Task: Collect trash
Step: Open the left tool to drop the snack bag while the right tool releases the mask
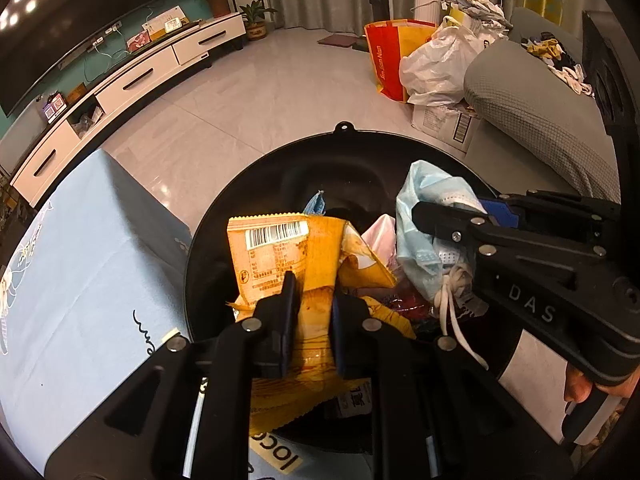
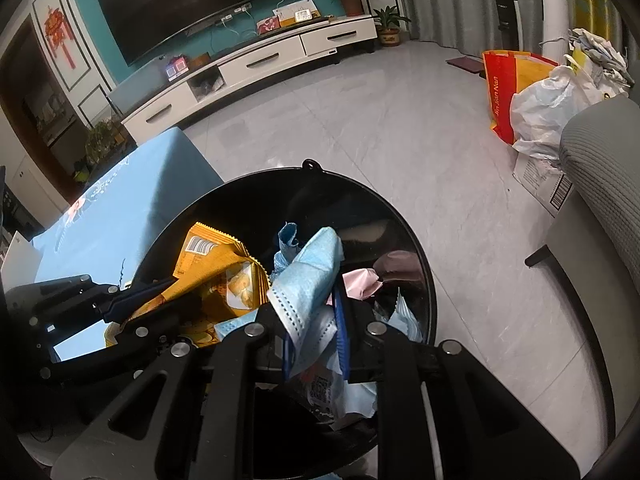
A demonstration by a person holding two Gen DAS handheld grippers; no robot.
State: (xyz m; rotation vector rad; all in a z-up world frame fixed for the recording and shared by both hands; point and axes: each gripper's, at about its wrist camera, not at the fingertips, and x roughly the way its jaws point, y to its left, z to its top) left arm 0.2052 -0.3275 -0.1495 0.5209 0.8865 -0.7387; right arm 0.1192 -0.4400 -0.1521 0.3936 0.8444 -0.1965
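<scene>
A round black trash bin [image 1: 216, 216] stands open below both grippers; it also shows in the right wrist view [image 2: 416, 256]. My left gripper [image 1: 314, 300] is shut on an orange snack wrapper [image 1: 280, 256] over the bin's mouth. My right gripper [image 2: 316, 320] is shut on a light blue face mask [image 2: 308, 276], also over the bin. In the left wrist view the right gripper [image 1: 424, 210] comes in from the right with the mask [image 1: 424, 188]. Pink and blue scraps [image 2: 360, 282] lie inside the bin.
A table with a light blue cloth [image 1: 80, 264] stands left of the bin. A grey sofa [image 1: 532, 120] is at the right, with white and orange bags [image 1: 432, 64] and a cardboard box [image 1: 444, 124] beside it. A white TV cabinet [image 2: 256, 60] lines the far wall.
</scene>
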